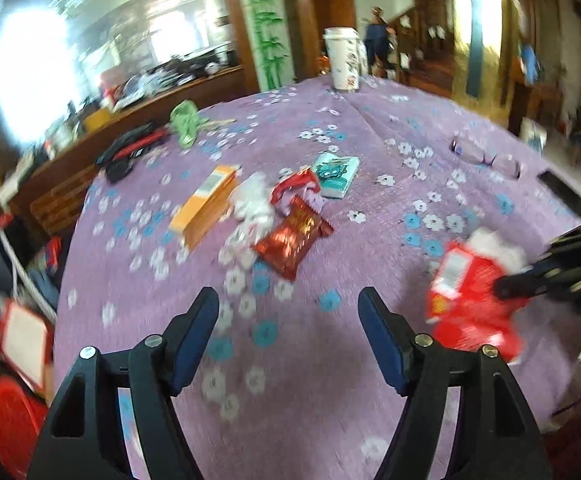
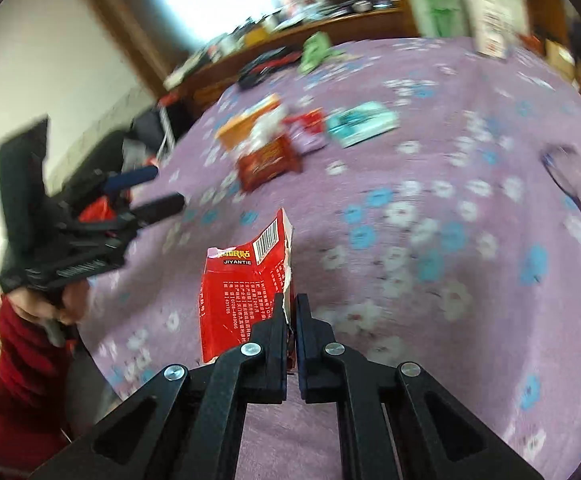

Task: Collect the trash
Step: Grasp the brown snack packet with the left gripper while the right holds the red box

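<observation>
Right wrist | fingers (image 2: 290,312) pinching red packet (image 2: 242,280), upright, long axis vertical

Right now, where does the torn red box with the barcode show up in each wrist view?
Left wrist: red box at right edge, blurred, clamped by the right gripper.
Right wrist: red box at lower centre, pinched by the right gripper.
Shared landmark: teal packet on the purple cloth.

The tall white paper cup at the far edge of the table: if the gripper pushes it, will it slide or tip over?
The paper cup stands upright and tall on a soft tablecloth, so a high push would probably tip it. It looks light, perhaps empty; its contents are hidden.
</observation>
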A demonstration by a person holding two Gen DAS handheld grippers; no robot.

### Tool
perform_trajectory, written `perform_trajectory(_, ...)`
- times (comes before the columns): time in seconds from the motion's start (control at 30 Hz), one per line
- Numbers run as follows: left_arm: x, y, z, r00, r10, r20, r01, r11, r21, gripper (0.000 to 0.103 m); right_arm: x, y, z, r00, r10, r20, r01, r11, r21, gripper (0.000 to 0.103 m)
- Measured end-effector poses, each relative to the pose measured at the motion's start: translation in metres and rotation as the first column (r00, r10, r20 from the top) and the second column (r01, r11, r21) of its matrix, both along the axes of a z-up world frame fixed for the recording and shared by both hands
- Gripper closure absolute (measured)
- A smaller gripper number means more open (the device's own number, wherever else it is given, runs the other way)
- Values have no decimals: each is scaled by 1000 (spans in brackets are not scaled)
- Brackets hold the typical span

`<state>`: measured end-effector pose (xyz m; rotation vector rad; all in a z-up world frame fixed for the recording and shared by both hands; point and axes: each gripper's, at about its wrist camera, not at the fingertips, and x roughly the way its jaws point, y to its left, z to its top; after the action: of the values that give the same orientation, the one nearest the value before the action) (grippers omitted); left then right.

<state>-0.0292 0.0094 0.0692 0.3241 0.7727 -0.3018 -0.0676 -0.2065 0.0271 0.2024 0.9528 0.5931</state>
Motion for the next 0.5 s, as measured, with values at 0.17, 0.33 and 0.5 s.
perform_trajectory(0.17,33,-26,-12,997,-66,-28,68,995,76,32,-4,-21,0,998,-68,-15,69,996,53,99)
perform_trajectory(0.33,60,-43,-29,993,-101,-60,108,984,142,32,-7,-22,1,998,-64,-9,64,995,71,99)
perform_trajectory(0.5,84,-49,-44,991,-89,-99,105,978,178,50,-9,-25,0,998,-62,-6,62,994,94,99)
